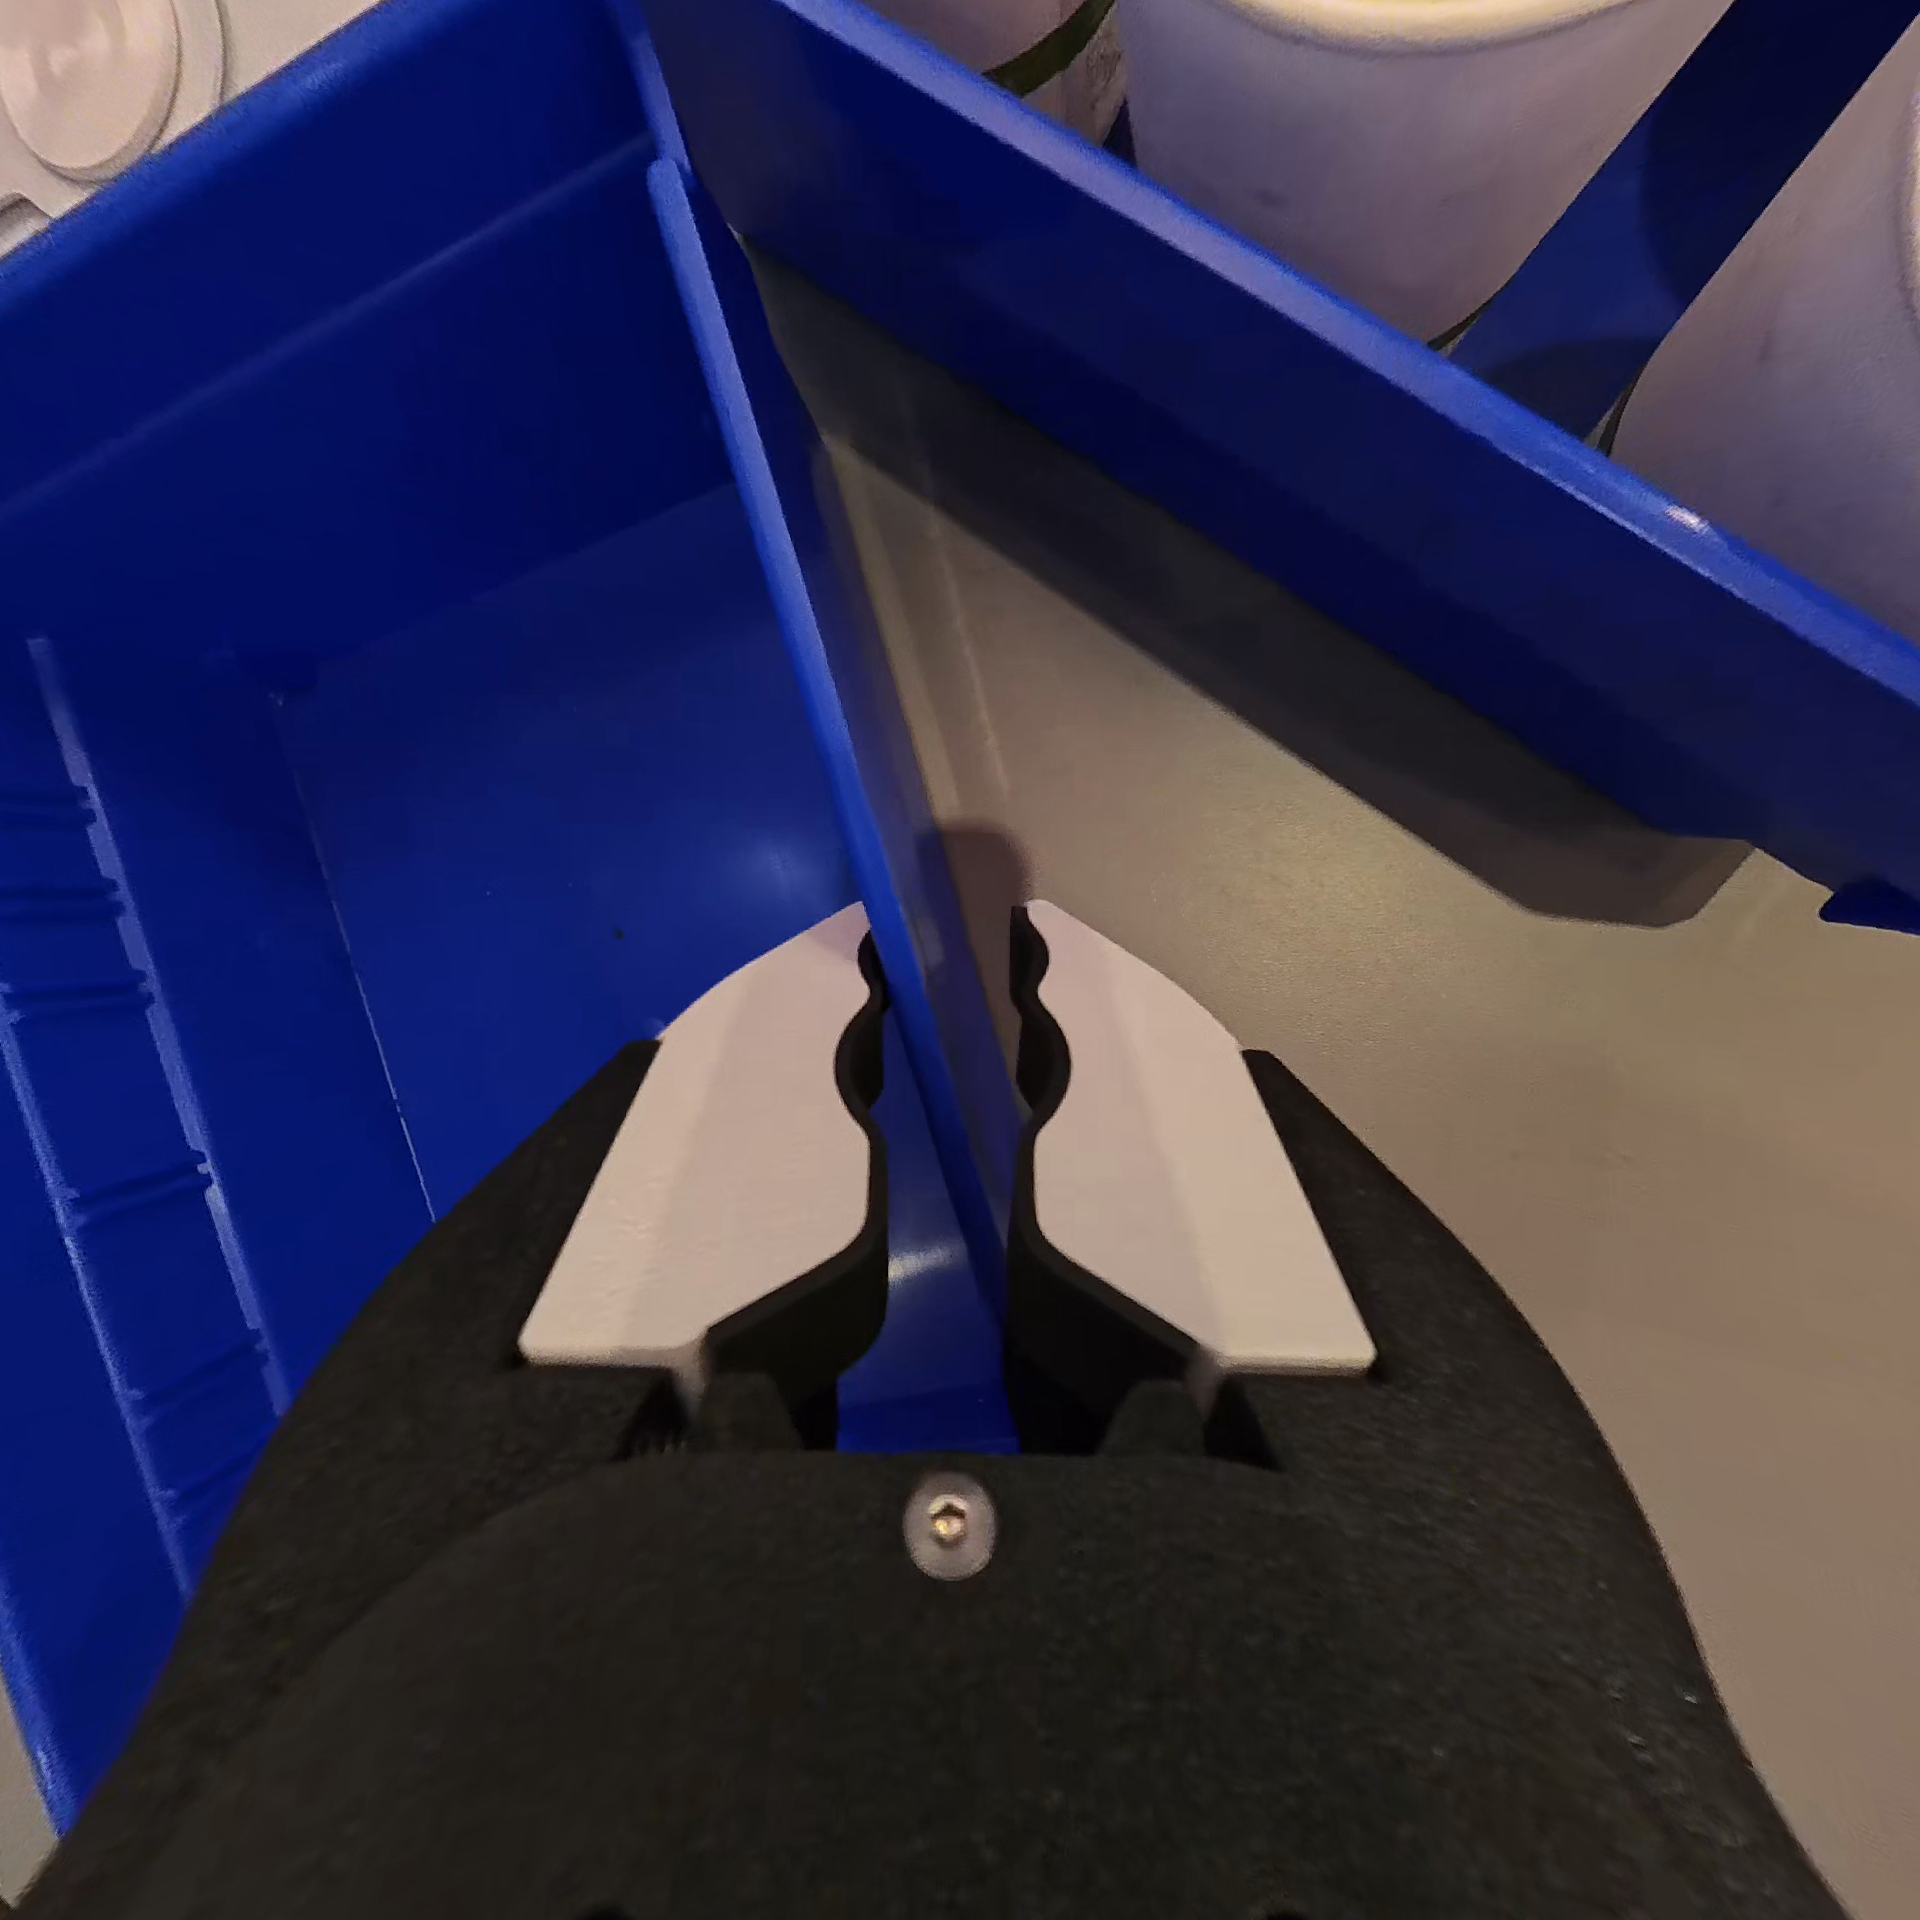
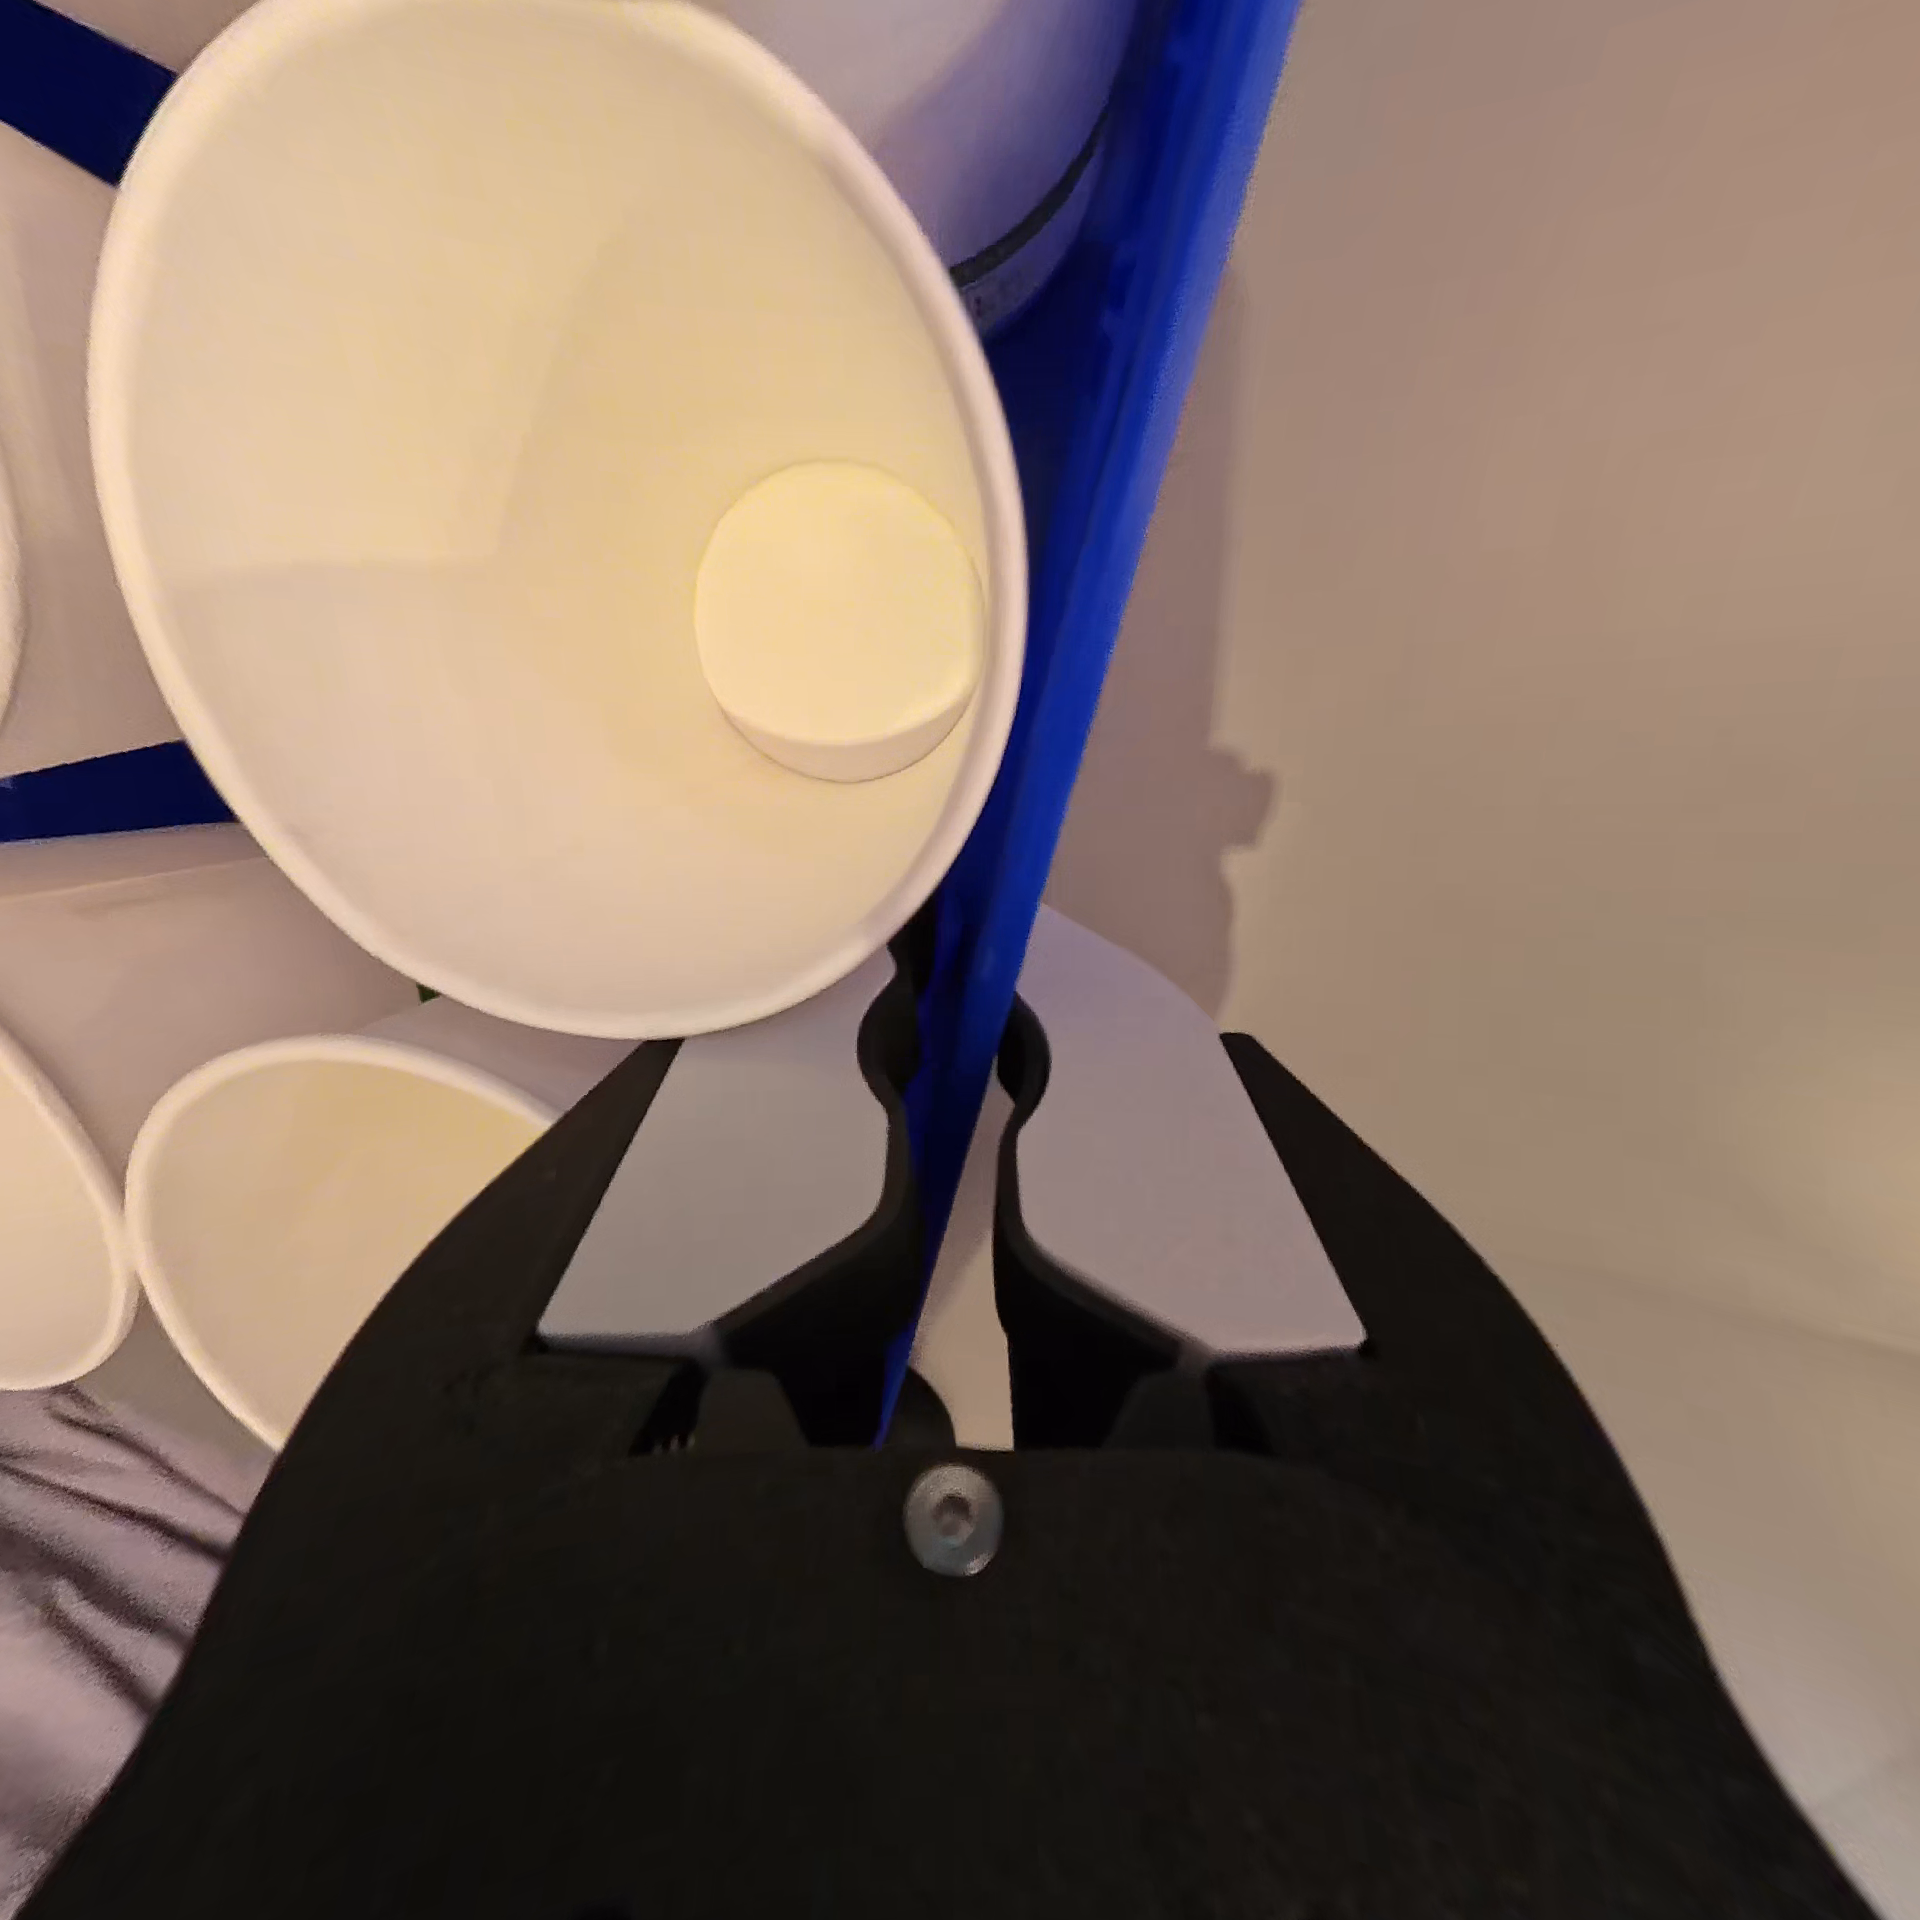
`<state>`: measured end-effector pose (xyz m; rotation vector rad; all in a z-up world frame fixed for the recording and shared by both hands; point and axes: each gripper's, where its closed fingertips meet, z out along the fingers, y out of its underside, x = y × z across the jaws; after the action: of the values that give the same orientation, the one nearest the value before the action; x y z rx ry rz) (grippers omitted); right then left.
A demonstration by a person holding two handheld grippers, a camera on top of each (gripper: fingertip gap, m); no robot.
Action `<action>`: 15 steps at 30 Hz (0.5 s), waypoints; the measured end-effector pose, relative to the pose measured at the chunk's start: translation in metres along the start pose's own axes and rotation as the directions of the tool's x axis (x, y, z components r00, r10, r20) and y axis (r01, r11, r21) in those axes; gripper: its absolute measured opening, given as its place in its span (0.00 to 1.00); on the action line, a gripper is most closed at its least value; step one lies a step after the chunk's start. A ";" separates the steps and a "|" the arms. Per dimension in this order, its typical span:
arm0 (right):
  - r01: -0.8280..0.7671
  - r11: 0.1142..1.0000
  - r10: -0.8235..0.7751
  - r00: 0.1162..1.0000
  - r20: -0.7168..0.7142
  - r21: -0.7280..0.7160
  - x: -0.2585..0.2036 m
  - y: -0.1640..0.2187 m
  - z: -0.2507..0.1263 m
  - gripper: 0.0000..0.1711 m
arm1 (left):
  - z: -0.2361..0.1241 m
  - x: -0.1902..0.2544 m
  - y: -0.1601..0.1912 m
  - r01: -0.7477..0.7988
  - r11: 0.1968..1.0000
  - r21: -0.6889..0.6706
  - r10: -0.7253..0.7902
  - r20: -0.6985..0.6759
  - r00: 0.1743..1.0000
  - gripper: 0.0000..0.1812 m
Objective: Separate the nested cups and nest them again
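Left wrist view: my left gripper [image 1: 945, 997] is nearly closed, its jaws straddling the side wall of an empty blue bin [image 1: 499, 644] filling the left of the frame; a second blue bin [image 1: 1299, 436] crosses the upper right, white paper cups [image 1: 1382, 135] behind it. Right wrist view: my right gripper [image 2: 961, 1039] is pinched on that bin's wall [image 2: 1101, 520], running up the centre. Cups [image 2: 499, 499] lie on their sides, mouths toward me, upper and lower left. Beige table [image 2: 1558, 623] at right.
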<state>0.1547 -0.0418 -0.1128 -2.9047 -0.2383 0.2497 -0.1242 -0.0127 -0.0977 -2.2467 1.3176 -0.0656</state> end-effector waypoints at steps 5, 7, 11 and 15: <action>-0.001 1.000 0.002 1.000 0.007 -0.001 0.002 0.000 0.000 0.03 | -0.008 -0.005 -0.008 0.020 0.998 0.058 -0.019 -0.017 1.000 0.14; -0.009 1.000 0.009 1.000 0.010 -0.003 0.001 0.001 0.000 0.03 | -0.015 -0.012 -0.011 0.002 0.997 0.079 -0.003 0.015 1.000 0.16; -0.024 1.000 0.025 0.999 0.038 -0.015 0.002 0.005 -0.001 0.03 | -0.026 -0.012 -0.013 -0.005 0.996 0.094 0.005 0.002 1.000 0.21; -0.052 0.999 0.053 0.995 0.085 -0.011 0.000 0.006 -0.001 0.05 | -0.033 -0.014 -0.013 -0.010 0.995 0.104 0.011 -0.010 1.000 0.21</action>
<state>0.1555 -0.0474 -0.1127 -2.9148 -0.1772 0.3830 -0.1311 -0.0106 -0.0603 -2.1553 1.3013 -0.1396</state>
